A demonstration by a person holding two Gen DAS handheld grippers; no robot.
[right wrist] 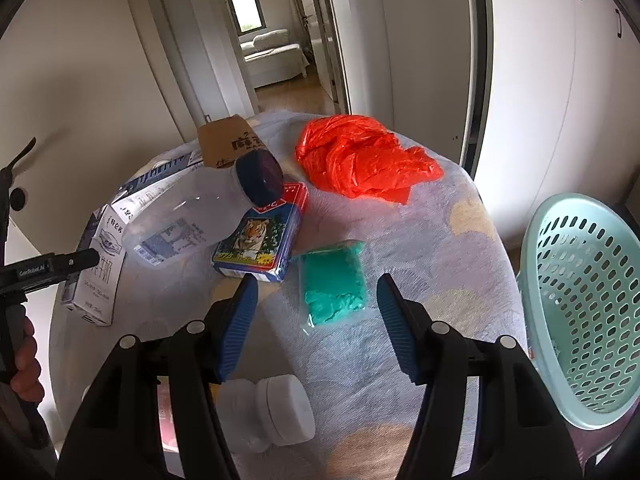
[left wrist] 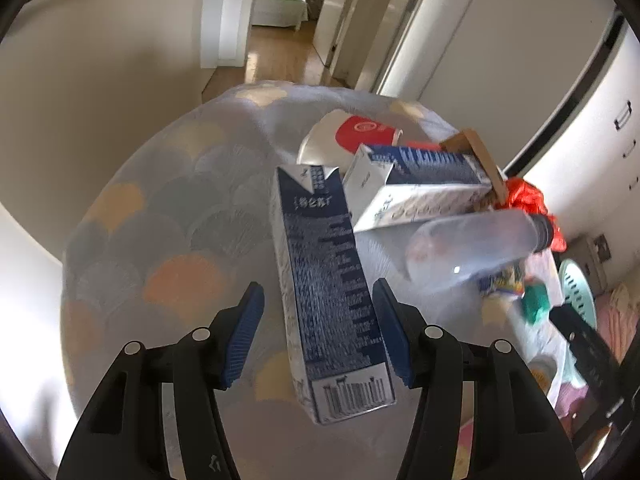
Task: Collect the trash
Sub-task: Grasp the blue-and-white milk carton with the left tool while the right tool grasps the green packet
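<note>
Left gripper [left wrist: 318,334] nearest the lens: blue pads apart, straddling a blue-and-white carton [left wrist: 326,280]. Right pad at or near the carton's side, left pad clear of it; no clamp evident. Carton lying on the patterned cloth [left wrist: 168,248], long axis from 6 toward 12 o'clock, tilted slightly left at the far end, in line with the fingers. Second carton [left wrist: 416,188], clear bottle [left wrist: 472,244] and paper cup [left wrist: 344,136] at 1 to 2 o'clock. Right gripper [right wrist: 318,326] apart and empty; green packet [right wrist: 334,282] just ahead at 12 o'clock. Basket [right wrist: 584,300] at 3 o'clock. Left hand judged nearer to the carton.
</note>
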